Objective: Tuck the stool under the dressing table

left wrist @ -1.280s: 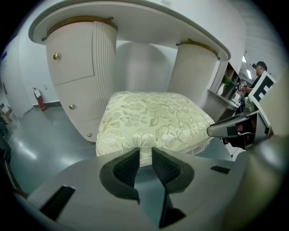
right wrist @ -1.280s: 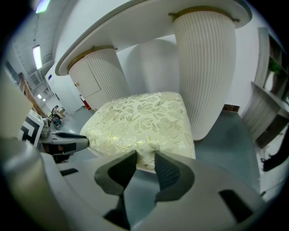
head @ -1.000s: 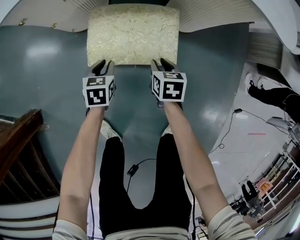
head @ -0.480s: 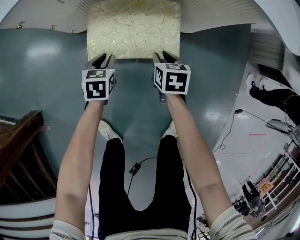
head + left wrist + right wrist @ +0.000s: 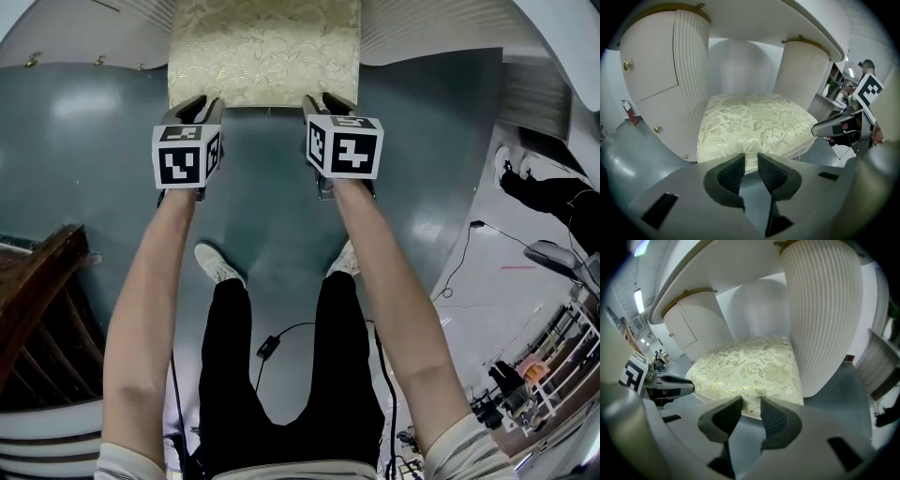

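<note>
1. Since 1 s ago the stool (image 5: pixel 264 52) has slid further in under the dressing table (image 5: pixel 422 28), and both grippers have gone fwd w/ it; the person's feet have stepped up too
2. Stool: padded square cushion, pale cream-gold fabric w/ a woven flower & leaf pattern and rounded corners. Legs not visible
3. Position: in the left gripper view the stool (image 5: pixel 754 122) sits in the knee gap btwn the two white ribbed pedestals of the dressing table (image 5: pixel 691 70), back part under the curved worktop, front edge out over the grey-blue floor (image 5: pixel 94 187)
4. left gripper (image 5: pixel 204 101): at the front-left part of the cushion edge. Its own view shows the left gripper (image 5: pixel 751 166) w/ jaws drawn nearly together, only a narrow slit, pinching a pucker of the cushion's front edge
5. right gripper (image 5: pixel 328 101): at the front-right part of the edge. Own view, right gripper (image 5: pixel 749 411): jaws likewise clenched to a thin gap on the fabric of the stool (image 5: pixel 745 371), ribbed pedestal of the dressing table (image 5: pixel 825 310) just beside the cushion
</note>
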